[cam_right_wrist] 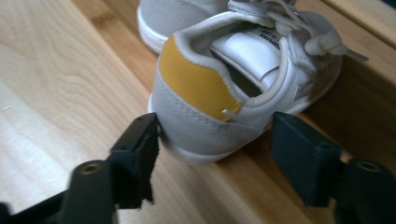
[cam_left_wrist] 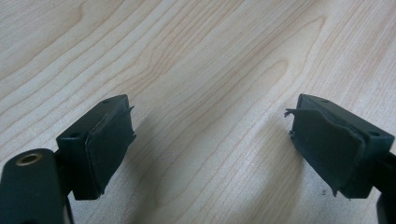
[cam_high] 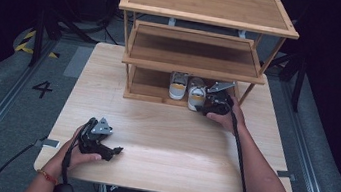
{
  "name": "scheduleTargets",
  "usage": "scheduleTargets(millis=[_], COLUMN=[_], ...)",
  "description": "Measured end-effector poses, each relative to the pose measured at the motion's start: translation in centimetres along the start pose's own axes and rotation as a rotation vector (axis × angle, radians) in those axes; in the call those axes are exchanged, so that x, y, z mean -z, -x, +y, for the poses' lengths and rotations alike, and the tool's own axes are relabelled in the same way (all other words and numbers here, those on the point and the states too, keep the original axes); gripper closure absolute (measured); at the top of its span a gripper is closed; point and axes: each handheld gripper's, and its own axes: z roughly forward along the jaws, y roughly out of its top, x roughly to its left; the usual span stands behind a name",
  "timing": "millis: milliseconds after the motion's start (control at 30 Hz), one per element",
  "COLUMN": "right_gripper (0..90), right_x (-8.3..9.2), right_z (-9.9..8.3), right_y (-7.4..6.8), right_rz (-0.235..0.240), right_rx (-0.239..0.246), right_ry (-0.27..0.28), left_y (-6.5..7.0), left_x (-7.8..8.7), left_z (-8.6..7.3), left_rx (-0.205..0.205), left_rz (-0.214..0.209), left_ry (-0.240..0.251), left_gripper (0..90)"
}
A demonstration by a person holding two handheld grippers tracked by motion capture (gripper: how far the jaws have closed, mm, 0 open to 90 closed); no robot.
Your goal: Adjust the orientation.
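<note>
A small grey shoe with a mustard-yellow heel patch (cam_right_wrist: 198, 86) sits at the front edge of the lowest shelf of the bamboo rack (cam_high: 206, 10), its heel poking out toward the desk (cam_high: 167, 141), with its partner shoe (cam_high: 178, 85) just beside it farther in. The right gripper (cam_right_wrist: 215, 140) is at that heel, jaws spread wide to either side of it; one jaw seems to touch the heel's side while the other stands clear, so nothing is gripped yet. It looks like the moment between reaching and grasping, or just as likely the letting-go after setting the shoe down; I can't tell which. If it's a pick, the jaws need to close squarely on the heel counter before any pull. The left gripper (cam_high: 101, 142) rests low over bare desk, near the person's side, jaws wide apart and holding nothing.
</note>
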Motion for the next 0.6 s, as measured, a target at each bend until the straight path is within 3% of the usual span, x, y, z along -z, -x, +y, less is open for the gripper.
scheduleTargets(millis=[233, 600], right_gripper=[40.6, 40.9], right_x=[-0.9, -1.9], right_z=[0.7, 1.3], right_y=[0.2, 0.4], right_rz=[-0.058, -0.083], right_rx=[0.003, -0.015], right_ry=[0.010, 0.026], left_y=[0.0, 0.0], left_x=[0.0, -0.1], left_z=[0.0, 0.0], left_rx=[0.001, 0.008], left_rz=[0.000, -0.006], left_ry=[0.000, 0.000], left_gripper=[13.3, 13.1])
